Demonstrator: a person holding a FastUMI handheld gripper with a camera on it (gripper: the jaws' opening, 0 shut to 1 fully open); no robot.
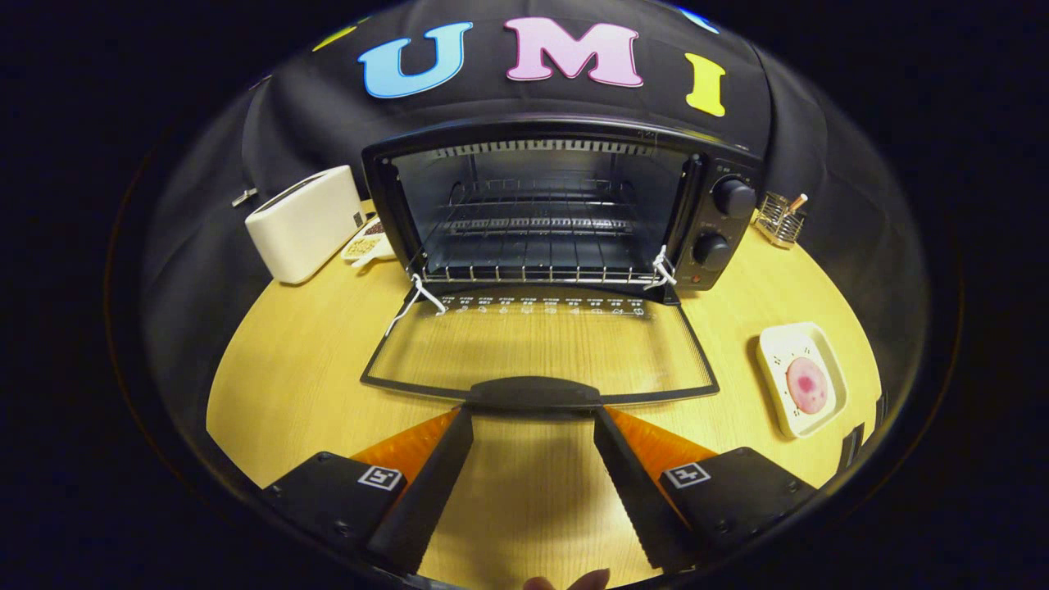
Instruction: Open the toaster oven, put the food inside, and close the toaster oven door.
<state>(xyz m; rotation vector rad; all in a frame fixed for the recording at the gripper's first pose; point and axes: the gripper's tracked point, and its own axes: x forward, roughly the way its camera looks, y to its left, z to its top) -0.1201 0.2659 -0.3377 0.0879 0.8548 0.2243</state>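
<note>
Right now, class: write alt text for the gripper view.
A toaster oven stands open, its glass door folded flat on the table, handle just ahead of the open gripper. A plate of food waits right; a toaster sits left.

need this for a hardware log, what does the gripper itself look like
The gripper has two long, flat fingers that taper forward, the inner edge of one toothed. Each is fixed to a dark, blocky carrier bearing a small square black-and-white marker. Its fingers are spread apart.
</note>
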